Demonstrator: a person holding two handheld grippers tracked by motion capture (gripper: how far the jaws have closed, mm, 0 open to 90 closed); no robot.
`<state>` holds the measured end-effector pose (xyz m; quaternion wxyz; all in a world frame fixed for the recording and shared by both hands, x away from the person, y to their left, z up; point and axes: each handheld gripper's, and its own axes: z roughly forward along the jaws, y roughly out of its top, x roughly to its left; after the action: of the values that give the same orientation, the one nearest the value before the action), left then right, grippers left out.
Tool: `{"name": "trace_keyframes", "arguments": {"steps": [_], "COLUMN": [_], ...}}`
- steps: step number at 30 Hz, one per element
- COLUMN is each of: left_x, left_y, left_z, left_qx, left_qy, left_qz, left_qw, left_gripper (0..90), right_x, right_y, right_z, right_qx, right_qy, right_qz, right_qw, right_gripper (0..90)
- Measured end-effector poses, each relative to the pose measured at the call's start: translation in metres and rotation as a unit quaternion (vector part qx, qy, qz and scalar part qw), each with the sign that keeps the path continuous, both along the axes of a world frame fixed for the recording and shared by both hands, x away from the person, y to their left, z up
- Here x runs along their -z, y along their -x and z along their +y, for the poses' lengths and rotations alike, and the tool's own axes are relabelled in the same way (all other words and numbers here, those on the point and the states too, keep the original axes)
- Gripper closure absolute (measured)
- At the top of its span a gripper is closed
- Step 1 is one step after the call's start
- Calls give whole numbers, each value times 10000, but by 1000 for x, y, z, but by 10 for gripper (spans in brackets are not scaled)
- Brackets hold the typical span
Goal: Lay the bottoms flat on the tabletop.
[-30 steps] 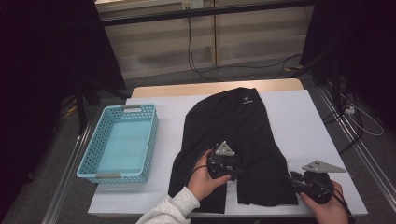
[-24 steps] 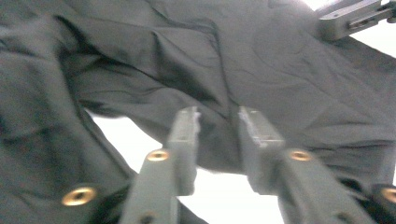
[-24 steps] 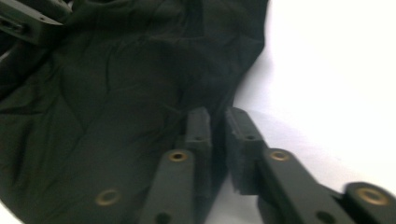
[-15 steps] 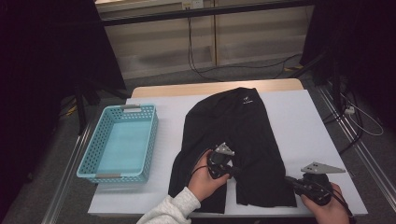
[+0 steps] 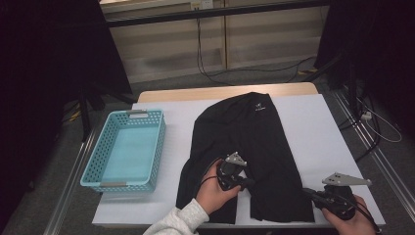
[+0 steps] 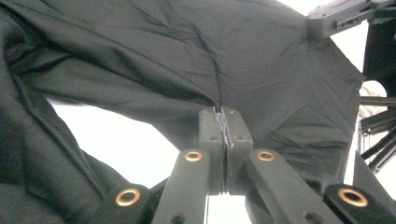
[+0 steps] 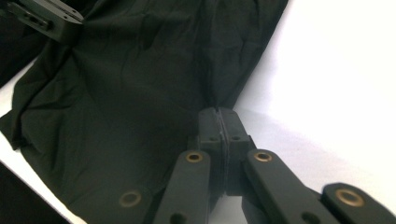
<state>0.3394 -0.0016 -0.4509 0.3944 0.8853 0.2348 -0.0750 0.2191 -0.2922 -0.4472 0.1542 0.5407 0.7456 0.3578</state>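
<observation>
High view: each hand-held gripper (image 5: 250, 182) (image 5: 308, 194) pinches the black garment's (image 5: 254, 137) near hem; bare table (image 5: 333, 132) to the right.

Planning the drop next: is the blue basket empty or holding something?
Empty. In the high view the turquoise basket shows a bare floor, and the black garment lies wholly on the white table beside it.

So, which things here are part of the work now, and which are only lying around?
In the work:
- black garment, spread on the table
- left gripper, shut on a fold of it
- right gripper, shut on its edge

Lying about:
- blue basket, at the table's left
- white table
</observation>
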Motion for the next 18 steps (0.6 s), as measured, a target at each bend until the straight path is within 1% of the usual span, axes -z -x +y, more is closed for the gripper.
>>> {"name": "trace_keyframes", "arguments": {"steps": [4, 8, 14, 15, 16, 18], "left_x": [2, -1, 1, 0, -1, -5], "left_y": [4, 5, 7, 6, 6, 5], "left_z": [-3, -4, -5, -5, -4, -2], "left_qx": [43, 71, 160, 204, 164, 132], "left_qy": [1, 19, 12, -7, 30, 83], "left_qz": [-6, -29, 9, 9, 32, -39], "left_qw": [10000, 10000, 9999, 9998, 9999, 9999], "left_gripper": [887, 886, 877, 869, 852, 751], "right_x": [-1, 0, -1, -1, 0, 0], "right_y": [5, 6, 8, 8, 9, 8], "right_z": [-1, -2, -4, -5, -5, -6], "right_qx": [-5, -24, -37, -15, -12, -15], "right_qy": [-18, 8, 33, 28, 17, 13], "right_qz": [-1, 12, 15, 15, 16, -25], "right_qw": [10000, 10000, 10000, 10000, 10000, 10000], "right_gripper": [899, 899, 899, 899, 898, 893]}}
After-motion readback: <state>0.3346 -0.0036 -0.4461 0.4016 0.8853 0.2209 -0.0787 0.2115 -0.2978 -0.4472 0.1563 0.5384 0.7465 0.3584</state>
